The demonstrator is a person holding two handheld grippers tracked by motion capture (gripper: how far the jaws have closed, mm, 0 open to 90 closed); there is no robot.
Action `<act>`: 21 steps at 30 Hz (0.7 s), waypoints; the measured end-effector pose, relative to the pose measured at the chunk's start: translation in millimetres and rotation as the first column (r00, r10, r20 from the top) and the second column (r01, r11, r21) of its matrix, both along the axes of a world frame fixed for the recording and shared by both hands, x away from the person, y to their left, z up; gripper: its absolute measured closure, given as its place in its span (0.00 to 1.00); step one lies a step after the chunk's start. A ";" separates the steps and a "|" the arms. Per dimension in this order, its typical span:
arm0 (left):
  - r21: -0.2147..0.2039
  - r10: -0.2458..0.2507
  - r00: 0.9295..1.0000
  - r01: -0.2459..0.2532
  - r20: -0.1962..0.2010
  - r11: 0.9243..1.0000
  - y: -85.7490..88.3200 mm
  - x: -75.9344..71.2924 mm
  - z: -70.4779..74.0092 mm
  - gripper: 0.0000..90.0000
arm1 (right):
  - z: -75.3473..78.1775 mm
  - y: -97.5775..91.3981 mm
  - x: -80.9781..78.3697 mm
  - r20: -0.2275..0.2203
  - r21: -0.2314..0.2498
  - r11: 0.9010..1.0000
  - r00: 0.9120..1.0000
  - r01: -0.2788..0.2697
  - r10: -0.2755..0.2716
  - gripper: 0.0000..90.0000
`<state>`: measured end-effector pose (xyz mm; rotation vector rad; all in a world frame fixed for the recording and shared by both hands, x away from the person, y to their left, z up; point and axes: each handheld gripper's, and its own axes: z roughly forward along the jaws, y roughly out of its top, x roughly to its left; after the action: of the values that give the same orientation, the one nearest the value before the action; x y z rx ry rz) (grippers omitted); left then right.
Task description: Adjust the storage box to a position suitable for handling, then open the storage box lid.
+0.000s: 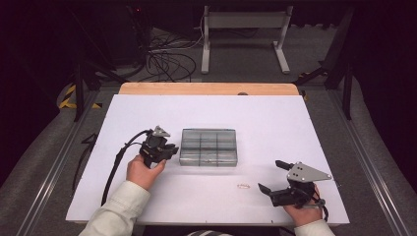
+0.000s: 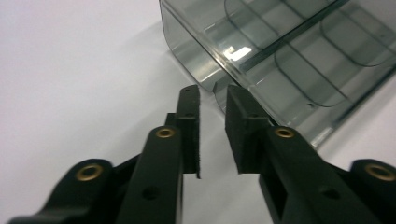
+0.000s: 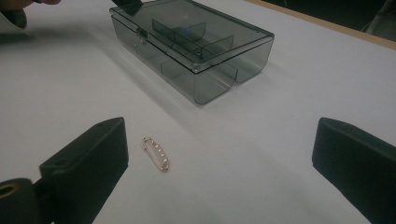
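Left gripper [image 1: 167, 150] is sitting at the clear compartment box [image 1: 208, 146] mid-worktop, its jaws slightly apart just beside the latch on the box's left wall, holding nothing. Right gripper [image 1: 273, 178] is waiting wide open near the small gold pin [image 3: 156, 153], near-right. Rigid, light and slippery, the box is probably best taken at its lid rim. White worktop [image 1: 275, 118] is offering ample room all around.

A compartment box [image 1: 208, 146] sits near the middle of the table [image 1: 275, 118], lid closed. The left gripper [image 1: 169, 150] rests just beside the box's left side, jaws pointing at it. A small pin [image 1: 243, 186] lies on the table nearer the person, right of the box. The right gripper [image 1: 271, 176] sits just right of the pin, well apart from the box.
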<state>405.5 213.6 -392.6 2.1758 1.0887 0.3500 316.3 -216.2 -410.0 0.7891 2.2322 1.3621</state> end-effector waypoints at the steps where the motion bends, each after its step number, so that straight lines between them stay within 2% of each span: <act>1: 0.005 -0.002 1.000 0.002 0.014 1.000 2.2 -2.4 2.1 0.80 | 0.1 0.3 0.4 -0.001 0.002 1.000 1.000 0.002 -0.002 0.04; 7: -0.026 -0.003 0.998 0.004 0.061 1.000 9.5 -12.1 11.2 0.74 | 0.6 2.2 0.6 -0.001 -0.004 1.000 1.000 0.000 0.000 0.04; 15: -0.044 -0.028 0.995 0.032 0.091 0.999 9.3 -20.5 15.4 0.66 | 1.1 2.6 0.0 0.002 -0.002 1.000 1.000 -0.001 0.001 0.04; 18: -0.054 -0.045 0.991 0.052 0.125 0.997 10.5 -25.8 18.1 0.60 | 1.5 3.7 0.3 -0.003 0.002 1.000 1.000 -0.004 0.004 0.04; 19: -0.059 -0.046 0.989 0.054 0.143 0.997 10.9 -28.2 19.0 0.54 | 1.9 4.3 -0.1 0.001 -0.001 1.000 1.000 -0.006 0.006 0.04; 21: -0.063 -0.059 0.983 0.070 0.172 0.996 12.2 -32.6 20.2 0.49 | 2.3 5.3 -0.1 0.001 -0.005 1.000 1.000 -0.010 0.010 0.04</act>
<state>372.9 225.9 -372.5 2.0735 0.9210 0.4528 316.2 -210.9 -407.7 0.7763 2.2404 1.3611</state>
